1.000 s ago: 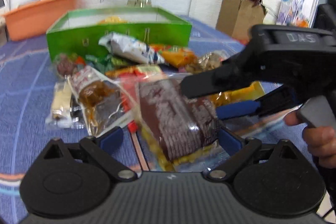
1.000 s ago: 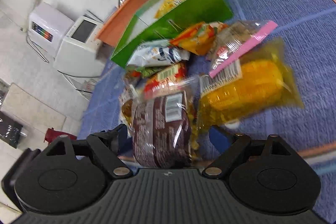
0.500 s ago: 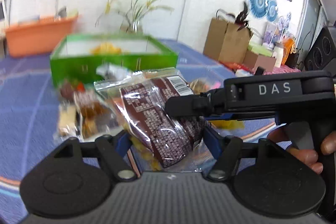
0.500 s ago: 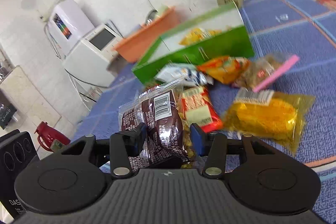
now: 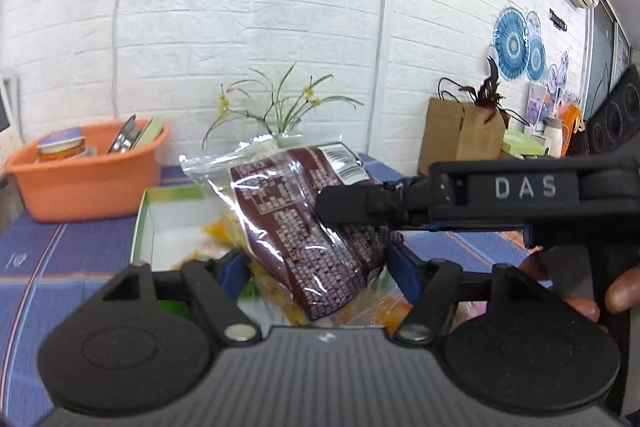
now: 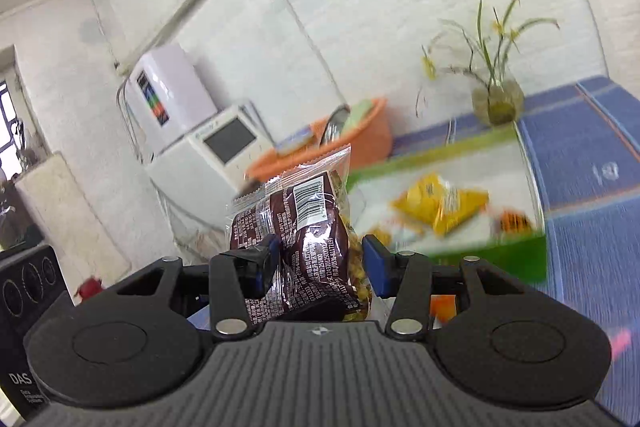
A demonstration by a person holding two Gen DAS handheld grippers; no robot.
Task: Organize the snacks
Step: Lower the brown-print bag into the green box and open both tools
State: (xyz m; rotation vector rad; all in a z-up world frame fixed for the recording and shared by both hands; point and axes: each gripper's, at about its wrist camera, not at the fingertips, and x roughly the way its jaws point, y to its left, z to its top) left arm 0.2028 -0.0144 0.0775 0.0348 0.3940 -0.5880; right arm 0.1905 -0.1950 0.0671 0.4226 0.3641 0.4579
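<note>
**Two grippers, one brown snack pack heading for the green box**

Two hand-held grippers are working above a blue checked tablecloth [image 5: 48,255], with an orange basin [image 5: 86,187] and a vase of grass-like stems [image 6: 497,103] standing at the far edge. Next in size, the green box [image 6: 492,259] is lying open with its white floor showing; a yellow snack bag [image 6: 440,205] and some smaller orange pieces are already sitting inside, so part of the sorting appears done. A few packets are showing blurred below the left gripper [image 5: 316,267], apparently waiting their turn. The brown snack pack [image 5: 304,231], sealed in clear film with a barcode label, is being carried in the air, in front of the box and not yet inside. The right gripper [image 6: 320,259] is pinching it, both blue pads pressing the film. The left gripper is spread, its pads standing apart on either side of the pack without gripping. Release over the box is judged the step remaining.
</note>
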